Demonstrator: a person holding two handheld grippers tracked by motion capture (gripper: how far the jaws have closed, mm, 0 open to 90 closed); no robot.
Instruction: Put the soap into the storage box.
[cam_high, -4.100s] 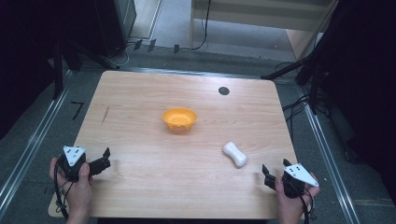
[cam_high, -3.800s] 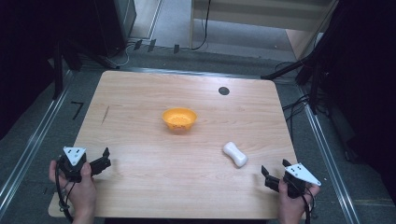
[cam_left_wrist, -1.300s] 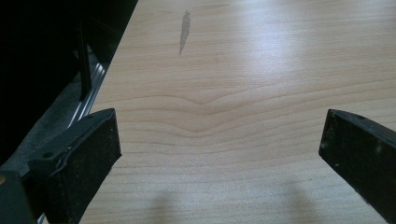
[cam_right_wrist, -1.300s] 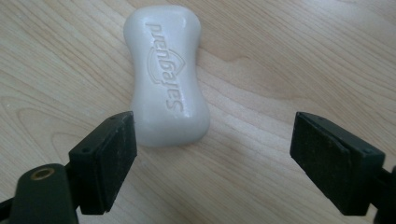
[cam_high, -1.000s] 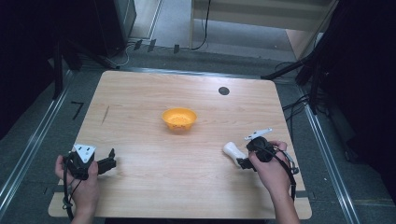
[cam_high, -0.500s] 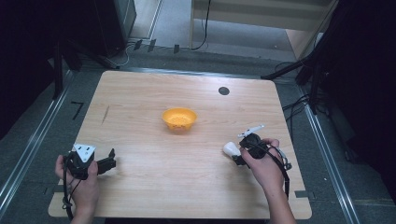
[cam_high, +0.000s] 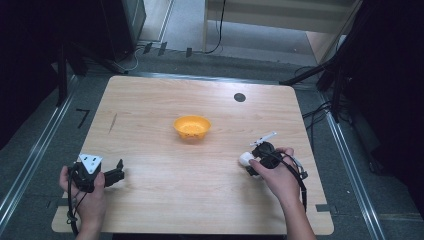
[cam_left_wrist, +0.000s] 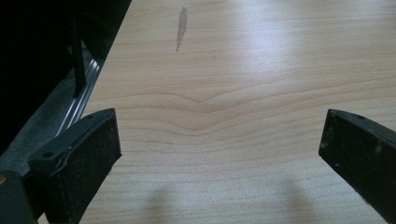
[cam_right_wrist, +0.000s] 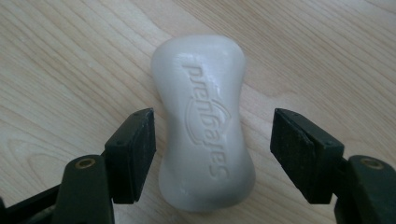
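Bare worktop (cam_high: 150, 150) lies open between my hands; the orange bowl (cam_high: 192, 127) alone stands mid-table, well apart.

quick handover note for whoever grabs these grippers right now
Right gripper: jaws have just been closing around the soap, one on each side, gaps showing, pads not yet pressing.
Left gripper: open, nothing between its jaws, near the table's front left corner.
Soap lies flat on the table, right of the orange bowl.
Done: reach to the soap.
Left: grip and lift it; probably to the bowl.
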